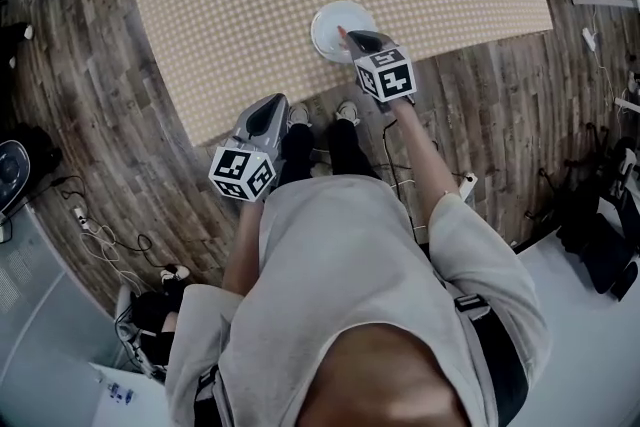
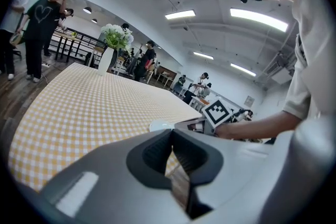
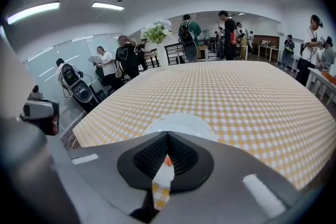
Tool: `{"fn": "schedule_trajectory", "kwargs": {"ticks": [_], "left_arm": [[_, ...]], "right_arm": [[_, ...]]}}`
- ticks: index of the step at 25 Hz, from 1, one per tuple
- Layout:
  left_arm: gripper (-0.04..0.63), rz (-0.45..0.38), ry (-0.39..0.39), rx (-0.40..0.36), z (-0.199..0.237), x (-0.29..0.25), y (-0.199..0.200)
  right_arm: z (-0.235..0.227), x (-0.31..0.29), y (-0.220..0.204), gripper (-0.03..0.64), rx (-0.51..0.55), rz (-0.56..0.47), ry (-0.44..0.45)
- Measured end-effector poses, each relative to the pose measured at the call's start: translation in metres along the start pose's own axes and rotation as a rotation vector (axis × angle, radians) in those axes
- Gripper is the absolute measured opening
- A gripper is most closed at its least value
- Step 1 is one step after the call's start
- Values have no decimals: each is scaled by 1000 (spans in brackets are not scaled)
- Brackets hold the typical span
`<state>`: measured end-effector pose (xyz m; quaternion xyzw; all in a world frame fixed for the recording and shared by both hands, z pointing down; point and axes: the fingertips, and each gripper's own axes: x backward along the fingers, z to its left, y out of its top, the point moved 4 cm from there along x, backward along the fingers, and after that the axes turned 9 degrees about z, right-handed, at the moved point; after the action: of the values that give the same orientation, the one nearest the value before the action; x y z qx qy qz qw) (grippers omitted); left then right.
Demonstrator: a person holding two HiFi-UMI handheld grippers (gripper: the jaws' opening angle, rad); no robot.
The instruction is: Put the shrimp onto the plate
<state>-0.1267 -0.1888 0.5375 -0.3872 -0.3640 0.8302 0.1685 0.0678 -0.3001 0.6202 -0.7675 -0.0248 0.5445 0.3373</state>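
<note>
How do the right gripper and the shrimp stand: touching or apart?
Touching. In the right gripper view, the right gripper pinches the small orange shrimp between its closed jaws.

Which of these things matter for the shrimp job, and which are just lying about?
In the job: shrimp, pinched in the right gripper; white plate beneath it.
Just about: vase of flowers, floor cables, left gripper shut and empty.

Pale grey short-sleeved T-shirt point(image 1: 340, 275), black trousers point(image 1: 345, 150), white shoes point(image 1: 347, 112), dark buckled strap point(image 1: 472, 305).
</note>
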Motion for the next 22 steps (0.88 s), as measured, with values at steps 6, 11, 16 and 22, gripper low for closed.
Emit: {"fn": "schedule_trajectory", "kwargs": {"ticks": [6,11,16,22], "left_arm": [[9,-31,-29,-56,-12,3,19],[9,-60,-55,-101,-18,8,34],[9,-104,-77,-163,-27,11,60],[9,-145,-103,-230,-37,10,82]], "right_arm": [[1,33,17,0,12,-64,-30],[9,60,34,0,28,-129,-67],[17,82,47,0,41,-186,-76],[19,103,69,0,67,-260,-108]]}}
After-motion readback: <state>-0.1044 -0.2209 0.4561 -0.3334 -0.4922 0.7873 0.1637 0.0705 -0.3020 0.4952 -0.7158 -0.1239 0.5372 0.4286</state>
